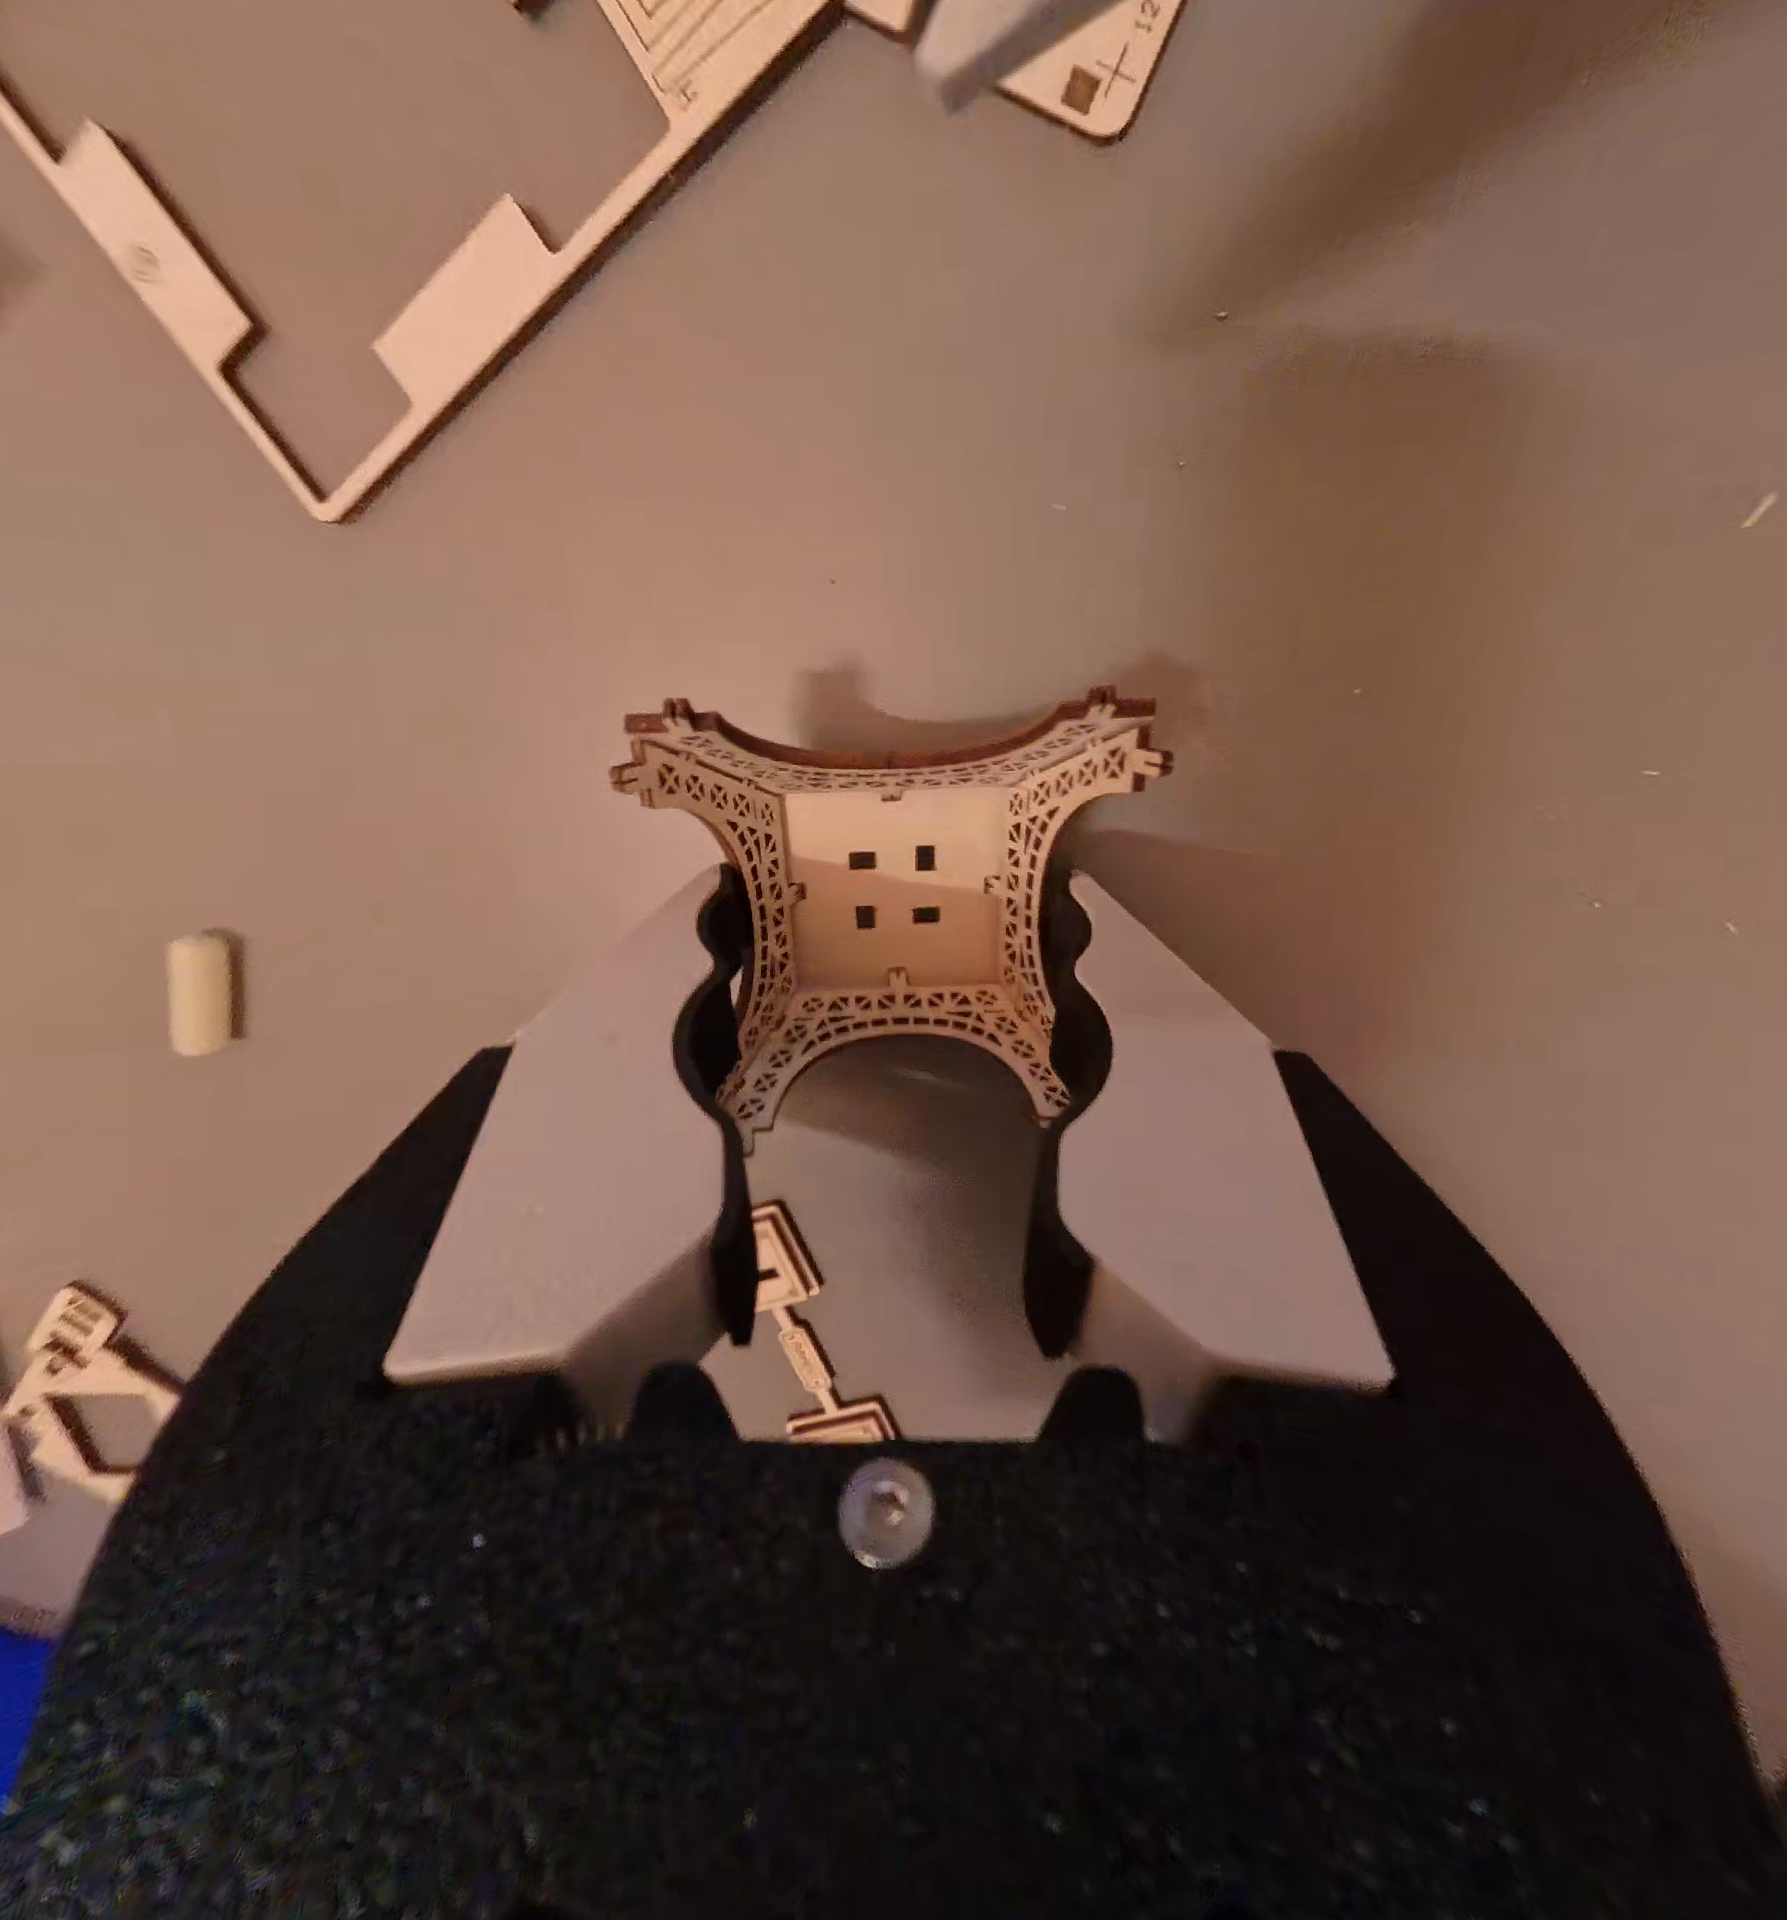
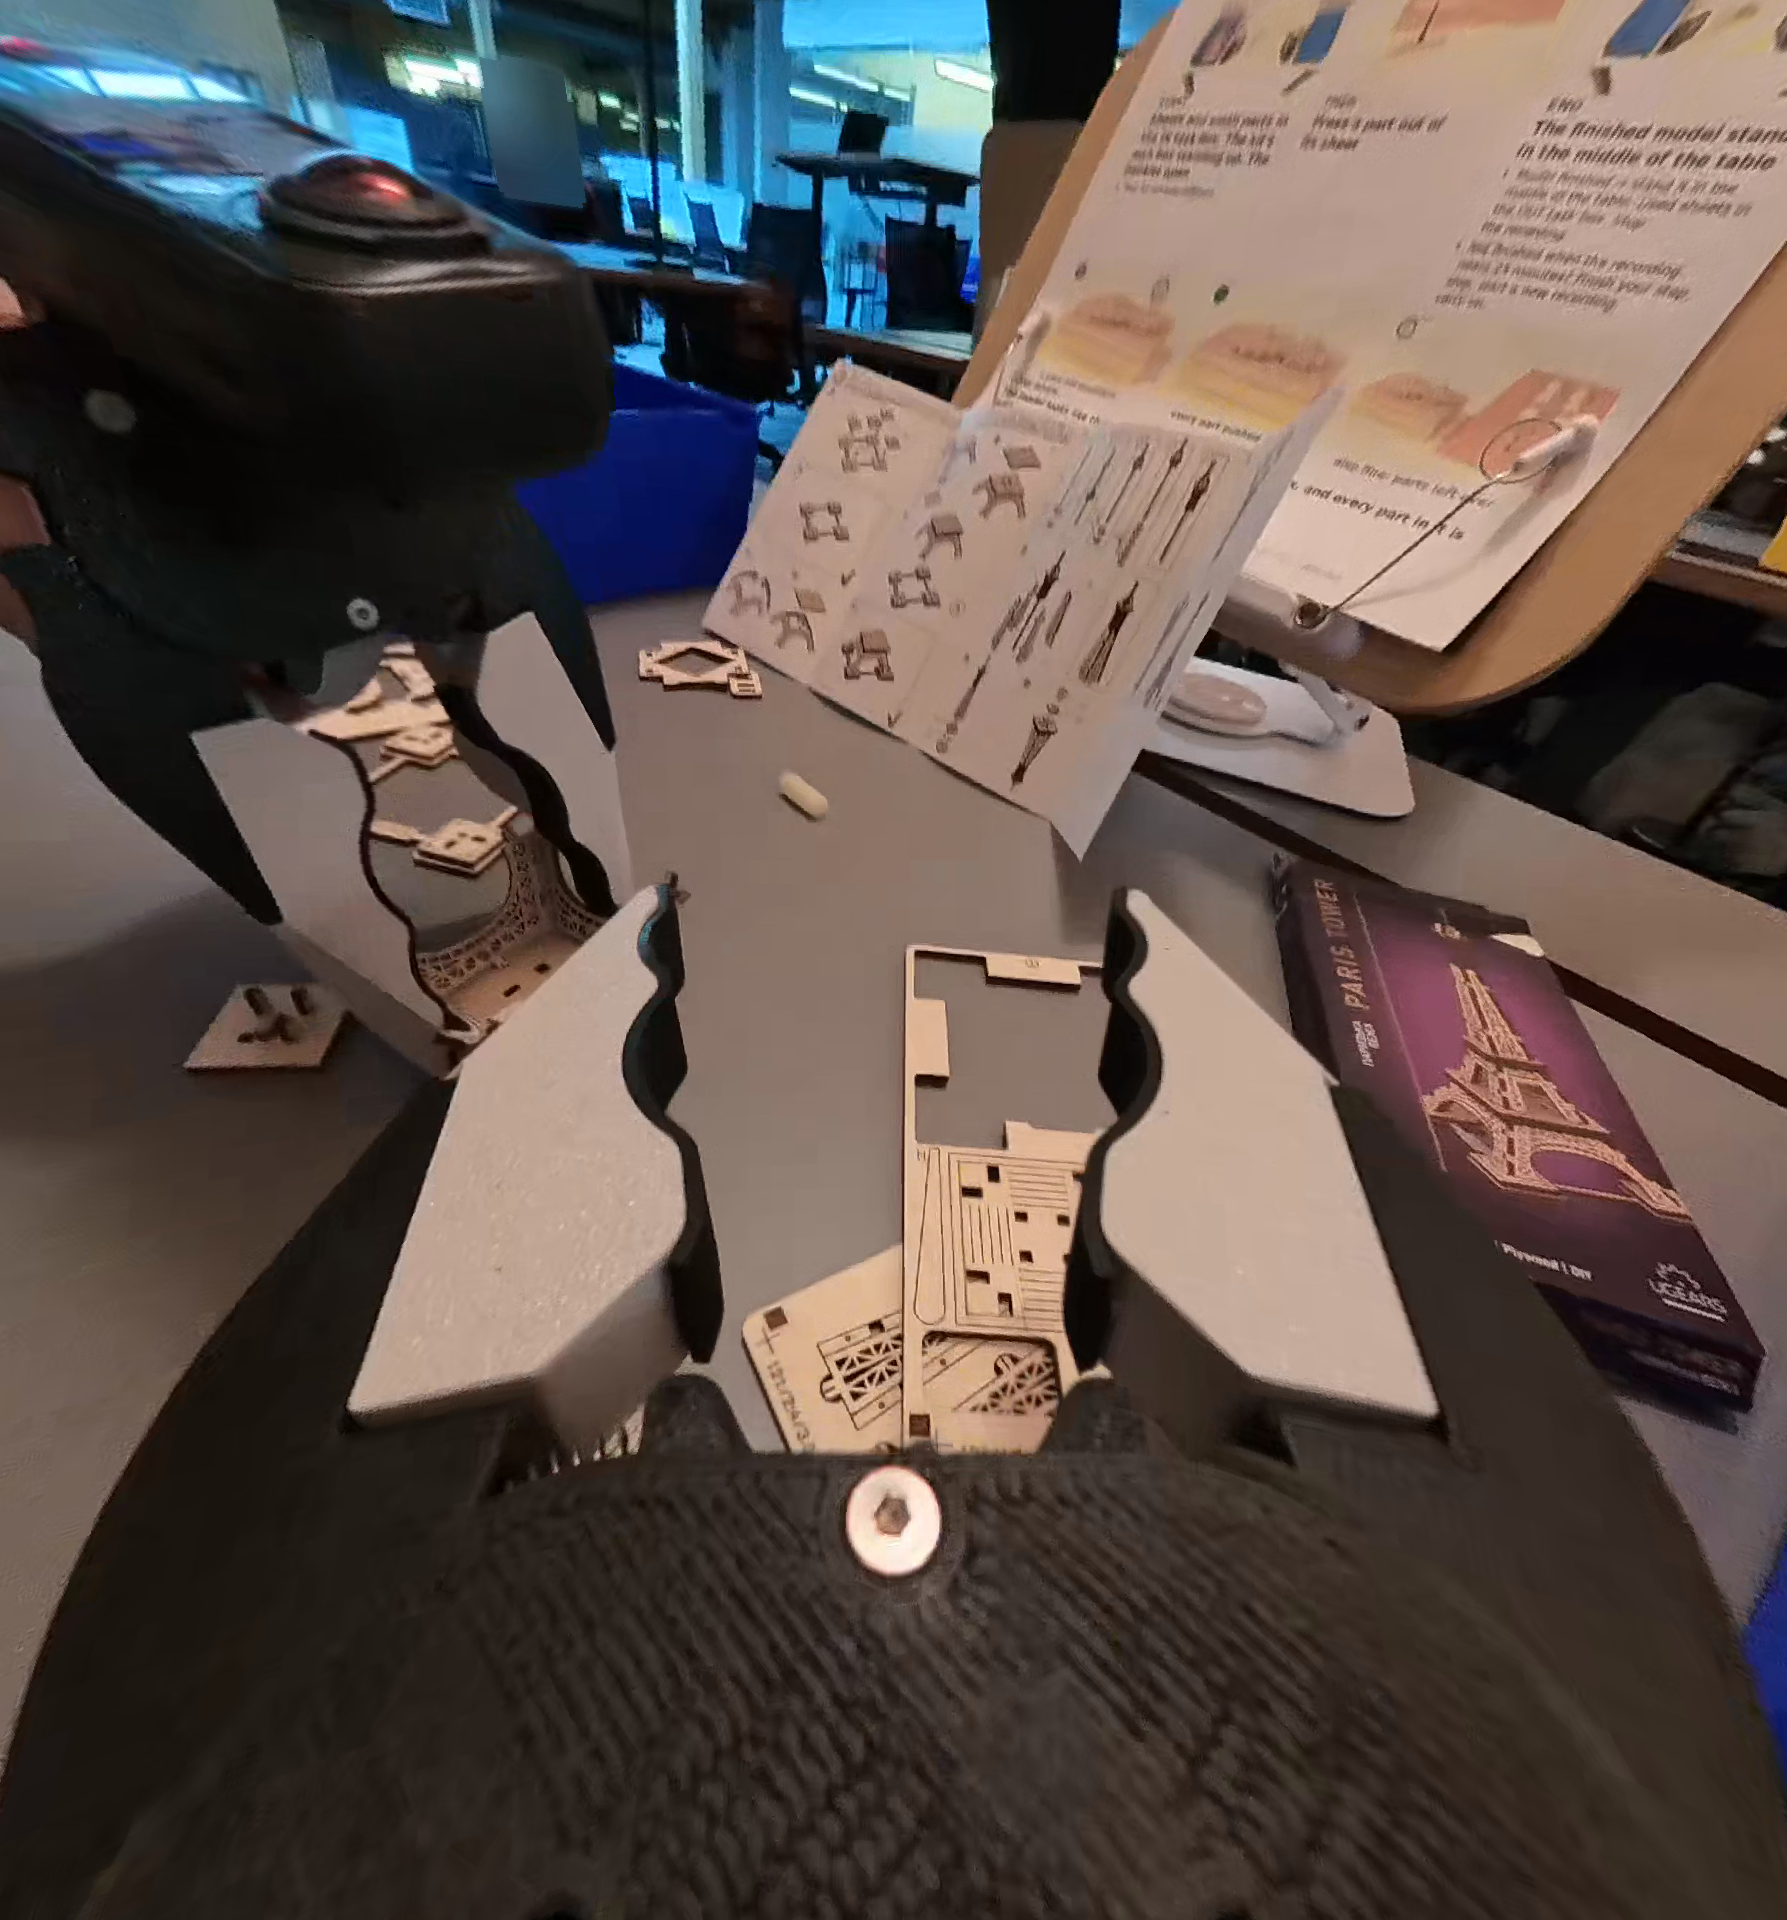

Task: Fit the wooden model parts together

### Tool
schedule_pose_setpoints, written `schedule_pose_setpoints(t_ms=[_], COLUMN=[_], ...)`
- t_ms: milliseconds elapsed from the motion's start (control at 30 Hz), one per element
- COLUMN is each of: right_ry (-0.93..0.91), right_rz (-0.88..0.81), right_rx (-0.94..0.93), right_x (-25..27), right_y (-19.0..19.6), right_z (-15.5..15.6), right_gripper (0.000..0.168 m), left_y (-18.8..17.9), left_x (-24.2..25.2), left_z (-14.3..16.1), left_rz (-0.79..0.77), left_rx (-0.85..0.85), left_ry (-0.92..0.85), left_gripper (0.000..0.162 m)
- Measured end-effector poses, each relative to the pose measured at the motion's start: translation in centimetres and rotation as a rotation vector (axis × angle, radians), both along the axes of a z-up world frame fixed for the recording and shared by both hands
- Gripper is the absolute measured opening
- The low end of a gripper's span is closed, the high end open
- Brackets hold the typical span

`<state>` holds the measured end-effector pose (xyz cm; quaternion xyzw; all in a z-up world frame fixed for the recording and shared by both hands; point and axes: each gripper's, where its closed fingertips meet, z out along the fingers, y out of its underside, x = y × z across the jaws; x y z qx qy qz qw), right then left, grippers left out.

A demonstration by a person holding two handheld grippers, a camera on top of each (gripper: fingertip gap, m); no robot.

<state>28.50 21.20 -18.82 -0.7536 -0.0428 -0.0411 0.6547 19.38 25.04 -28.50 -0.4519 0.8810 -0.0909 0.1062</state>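
My left gripper (image 1: 894,904) is shut on the wooden tower base (image 1: 894,914), a lattice piece of arched legs around a flat plate with four square holes. In the right wrist view the same gripper (image 2: 515,956) points down at the grey table with the base (image 2: 499,940) between its fingers, close to the tabletop. My right gripper (image 2: 894,920) is open and empty. It hovers over a partly emptied wooden part sheet (image 2: 982,1195). A small square wooden plate with pegs (image 2: 265,1023) lies on the table left of the left gripper.
An open instruction leaflet (image 2: 972,582) stands at the back, with a tilted board and printed sheet (image 2: 1491,312) behind it. The purple kit box (image 2: 1512,1122) lies at the right. A white cylinder (image 2: 804,795), loose wooden parts (image 2: 697,665) and a blue bin (image 2: 650,488) are farther back. Between my left fingertips and the white cylinder (image 2: 804,795) there is roughly 12 centimeters. My left wrist view (image 1: 198,990) looks at it from another angle.
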Motion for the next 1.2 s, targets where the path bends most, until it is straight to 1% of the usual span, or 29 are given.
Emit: schedule_pose_setpoints(t_ms=[100,300,467,533,667,800,867,933,1033,1067,1167,1200], right_ry=[-0.013,0.026,0.018,0.002,0.0,0.026,0.016,0.001,-0.026,-0.034,-0.072,-0.09], right_rz=[-0.023,-0.068,-0.074,-0.075,-0.074,-0.078,-0.077,-0.072,-0.05,-0.045,-0.015,0.001], right_rx=[-0.022,-0.019,-0.033,-0.046,-0.053,-0.025,-0.025,-0.031,-0.02,-0.013,0.018,0.028], right_x=[0.4,1.4,1.4,1.3,1.3,1.3,1.2,0.9,0.2,-0.1,-1.0,-1.4], right_y=[-0.2,-0.3,-0.3,-0.3,-0.2,-0.4,-0.4,-0.3,-0.1,0.0,0.0,0.1], right_z=[-0.5,-0.8,-1.0,-1.2,-1.4,-0.9,-0.8,-0.9,-0.6,-0.5,0.2,0.3], right_gripper=[0.08,0.08,0.08,0.081,0.082,0.08,0.078,0.077,0.07,0.067,0.049,0.043], left_y=[0.0,0.0,0.2,0.1,-0.1,0.1,-0.1,-0.1,0.1,0.3,0.9,0.8], left_x=[0.3,0.0,0.1,0.0,0.3,-0.1,-1.1,-2.5,-4.9,-5.6,-7.0,-7.3], left_z=[-0.2,-0.4,-0.5,-0.5,0.6,3.1,4.4,5.2,5.3,5.2,4.6,4.4], left_rz=[0.016,0.025,0.044,0.048,0.064,0.107,0.122,0.144,0.181,0.195,0.235,0.236], left_rx=[-0.023,-0.043,-0.066,-0.075,-0.104,-0.137,-0.179,-0.214,-0.239,-0.235,-0.238,-0.258], left_ry=[0.029,0.101,0.098,0.089,0.011,-0.13,-0.209,-0.282,-0.354,-0.375,-0.438,-0.449], left_gripper=[0.057,0.058,0.062,0.066,0.072,0.075,0.072,0.065,0.054,0.05,0.032,0.029])
